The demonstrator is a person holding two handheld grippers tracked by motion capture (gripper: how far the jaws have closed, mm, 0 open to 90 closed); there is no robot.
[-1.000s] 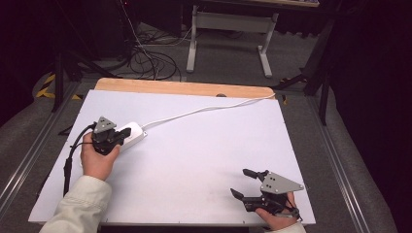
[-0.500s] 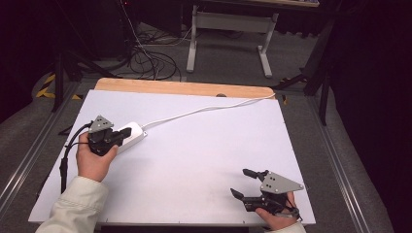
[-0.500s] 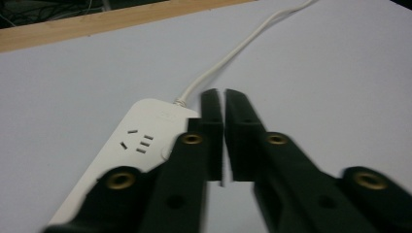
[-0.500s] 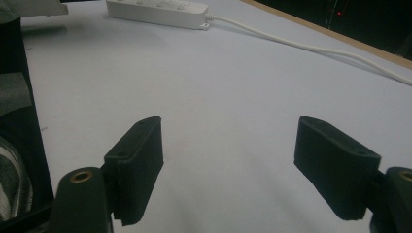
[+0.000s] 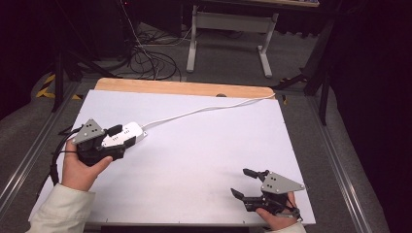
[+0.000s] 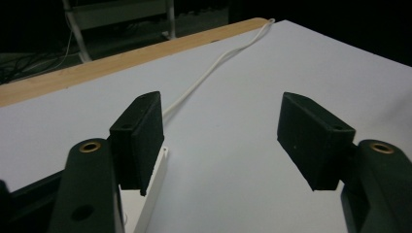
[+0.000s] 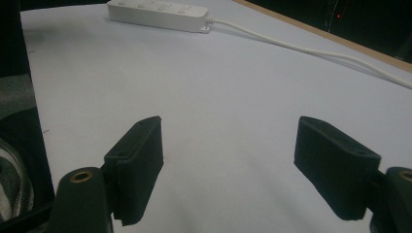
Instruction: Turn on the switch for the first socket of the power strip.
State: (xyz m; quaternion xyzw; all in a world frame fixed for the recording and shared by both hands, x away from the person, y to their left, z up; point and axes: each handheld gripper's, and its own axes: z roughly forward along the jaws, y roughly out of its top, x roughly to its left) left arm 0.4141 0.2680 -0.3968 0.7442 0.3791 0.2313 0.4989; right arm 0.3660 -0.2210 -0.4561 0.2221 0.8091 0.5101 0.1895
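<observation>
Your left gripper (image 5: 119, 137) has its jaws spread wide with nothing between them; in the left gripper view its two black pads (image 6: 138, 138) stand well apart over the white table top (image 5: 204, 160), and the corner of the white power strip (image 6: 148, 204) lies just under and beside the left-hand pad, not between the two. From above, that gripper sits over the near end of the power strip (image 5: 127, 133), covering part of it, and you cannot tell whether a pad touches the casing. Your left hand (image 5: 80, 167) grips the body from below, a pale sleeve (image 5: 60, 213) at the wrist, and the gripper's black cable (image 5: 56, 155) loops off the table's left edge. Your right gripper (image 5: 243, 182) is just as wide open and empty, its pads (image 7: 138, 165) hanging over bare table near the front right corner, well apart from the strip; your right hand (image 5: 277, 218) holds it at the bottom edge. In the right gripper view the power strip (image 7: 158, 14) lies far off across the table. Its white cord (image 5: 209, 109) runs from the strip's far end toward the back right, reaching the wooden strip (image 5: 184, 88) along the table's far edge. Beyond the table a grey floor carries tangled cables (image 5: 150, 58) and a light metal stand (image 5: 228, 34).
</observation>
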